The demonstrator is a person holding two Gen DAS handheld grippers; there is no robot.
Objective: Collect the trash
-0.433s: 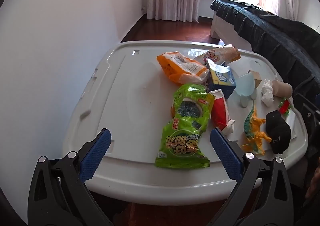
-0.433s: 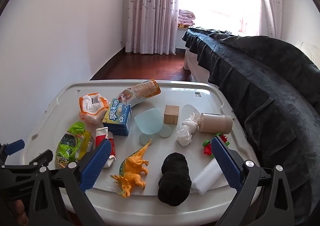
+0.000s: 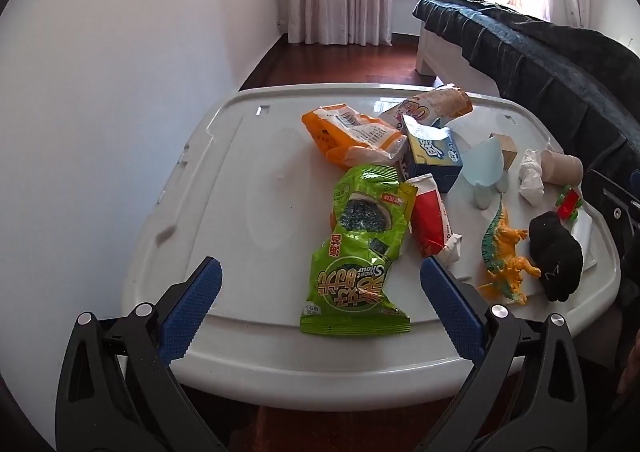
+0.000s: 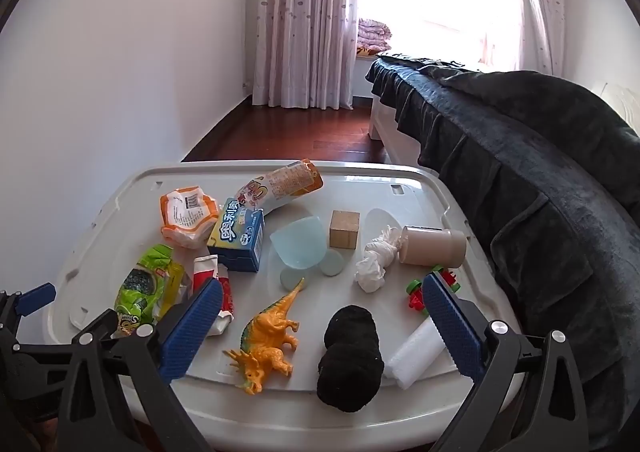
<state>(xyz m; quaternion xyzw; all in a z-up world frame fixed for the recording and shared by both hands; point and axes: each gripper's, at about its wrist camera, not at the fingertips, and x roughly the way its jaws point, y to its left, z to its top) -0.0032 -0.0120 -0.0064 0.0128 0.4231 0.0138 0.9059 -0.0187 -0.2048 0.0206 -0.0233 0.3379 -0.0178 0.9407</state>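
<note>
A white plastic lid [image 3: 240, 180] [image 4: 416, 196] serves as the table top and carries the litter. A green snack bag [image 3: 356, 252] [image 4: 148, 288] lies nearest my left gripper [image 3: 320, 272], which hovers open over the lid's near edge, nothing between its blue pads. Behind the bag lie an orange wrapper [image 3: 352, 136] [image 4: 186, 214], a blue box [image 3: 434, 154] [image 4: 240, 238], a red-and-white tube [image 3: 430, 218] [image 4: 206, 272] and a long biscuit pack [image 3: 432, 106] [image 4: 282, 186]. A crumpled tissue [image 4: 376, 260] rests mid-right. My right gripper [image 4: 320, 292] is open above the front edge.
Toys share the lid: an orange dinosaur [image 4: 268, 336], a black sock-like bundle [image 4: 350, 348], a wooden block [image 4: 344, 230], a pale blue cup [image 4: 300, 244], a brown cup on its side [image 4: 434, 246], red-green bricks [image 4: 418, 292], a white foam roll [image 4: 418, 352]. A dark-covered bed [image 4: 520, 156] flanks the right.
</note>
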